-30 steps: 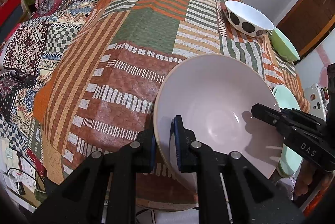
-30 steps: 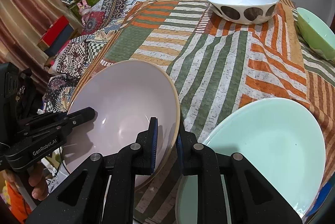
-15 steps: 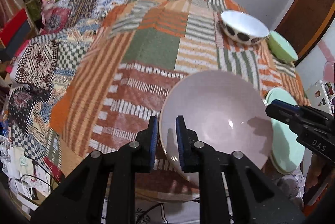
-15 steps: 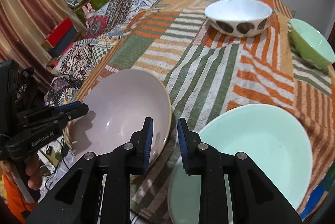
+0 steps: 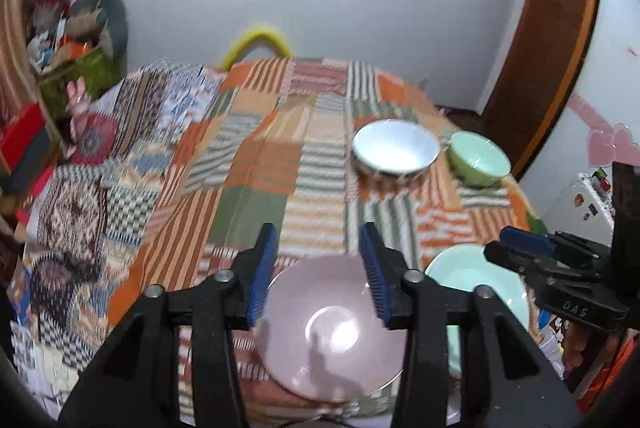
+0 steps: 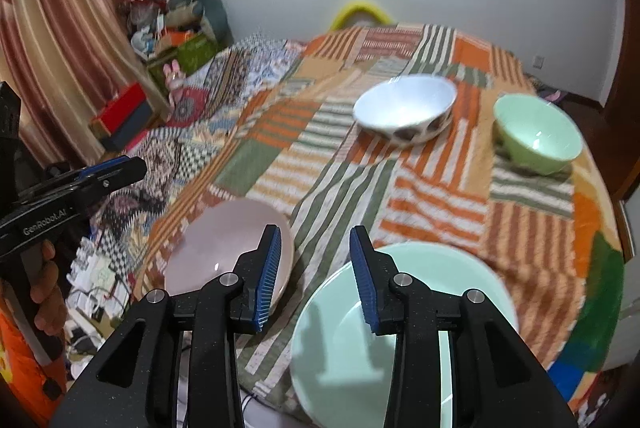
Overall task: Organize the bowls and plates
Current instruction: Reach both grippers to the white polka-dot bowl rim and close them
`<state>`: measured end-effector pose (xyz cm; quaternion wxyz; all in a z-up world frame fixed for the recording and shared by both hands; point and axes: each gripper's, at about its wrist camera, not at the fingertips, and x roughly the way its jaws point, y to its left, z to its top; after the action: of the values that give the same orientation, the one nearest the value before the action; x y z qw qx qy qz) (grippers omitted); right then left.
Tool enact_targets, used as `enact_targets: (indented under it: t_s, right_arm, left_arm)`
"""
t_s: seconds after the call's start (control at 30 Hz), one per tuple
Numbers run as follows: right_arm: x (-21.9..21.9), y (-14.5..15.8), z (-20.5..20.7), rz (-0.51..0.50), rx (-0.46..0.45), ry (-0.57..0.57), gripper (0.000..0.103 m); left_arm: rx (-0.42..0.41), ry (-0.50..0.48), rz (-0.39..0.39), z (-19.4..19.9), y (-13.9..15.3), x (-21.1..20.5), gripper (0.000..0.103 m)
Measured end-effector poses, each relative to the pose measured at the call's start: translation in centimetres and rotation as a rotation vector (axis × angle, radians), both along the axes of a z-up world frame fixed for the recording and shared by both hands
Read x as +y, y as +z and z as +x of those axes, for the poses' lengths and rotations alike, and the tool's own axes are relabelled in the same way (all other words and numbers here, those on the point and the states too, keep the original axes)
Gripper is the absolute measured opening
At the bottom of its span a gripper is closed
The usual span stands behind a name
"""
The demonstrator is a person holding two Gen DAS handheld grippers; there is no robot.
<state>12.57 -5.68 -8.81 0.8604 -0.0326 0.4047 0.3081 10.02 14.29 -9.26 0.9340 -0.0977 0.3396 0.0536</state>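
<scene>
A pink plate (image 5: 332,328) (image 6: 224,248) lies flat near the front edge of the table. A mint plate (image 5: 472,280) (image 6: 420,268) lies to its right. Farther back stand a white bowl with dark spots (image 5: 394,150) (image 6: 404,108) and a green bowl (image 5: 478,158) (image 6: 536,136). My left gripper (image 5: 317,228) (image 6: 120,168) hangs above the pink plate, its jaws opening with nothing between them. My right gripper (image 6: 315,230) (image 5: 520,248) hovers over the gap between the two plates, its jaws also opening and holding nothing.
A striped patchwork cloth (image 6: 440,196) covers the round table. A patterned blanket (image 5: 100,196) and cluttered boxes (image 6: 180,48) lie to the left, with a curtain (image 6: 60,48) beyond. A yellow chair back (image 5: 260,40) rises behind the table. A wooden door frame (image 5: 552,40) stands at right.
Both grippers were shut on the pink plate's rim, one on each side. They have let go, opened and risen well above the table, and the plate stays lying on the cloth.
</scene>
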Motion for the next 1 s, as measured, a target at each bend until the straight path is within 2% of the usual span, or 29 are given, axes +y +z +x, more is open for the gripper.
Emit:
enact_targets:
  t_s: [0.13,0.23,0.33,0.4,0.73,1.0]
  right_arm:
    - [-1.1,1.1,0.7,0.019,-0.031,-0.036,0.039]
    - [-2.1,1.9,1.4,0.037,-0.057,-0.070,0.040]
    - [-3.2,2.8,2.4,0.061,-0.079,-0.104,0.045]
    - [-3.9,3.4,3.1,0.072,-0.095,-0.127,0.045]
    - [-5.2,3.8,8.0,0.057,-0.130,-0.200,0.045]
    - [-4.1,1.5,12.9,0.048,-0.065,-0.216,0.045]
  left_arm:
    - [-0.058,-0.017,0.024,1.3,2.1,-1.1,0.057]
    - [-0.083,-0.029,0.022,2.7,3.2,-1.7,0.069]
    - [-0.090,-0.037,0.027,4.4,3.7,-2.3,0.070]
    - [-0.085,-0.043,0.027,5.8,3.7,-2.5,0.070]
    - [-0.002,-0.025,-0.008,13.0,1.2,-2.0,0.070]
    - [0.073,-0.027,-0.059,18.2,-2.4,-1.2,0.070]
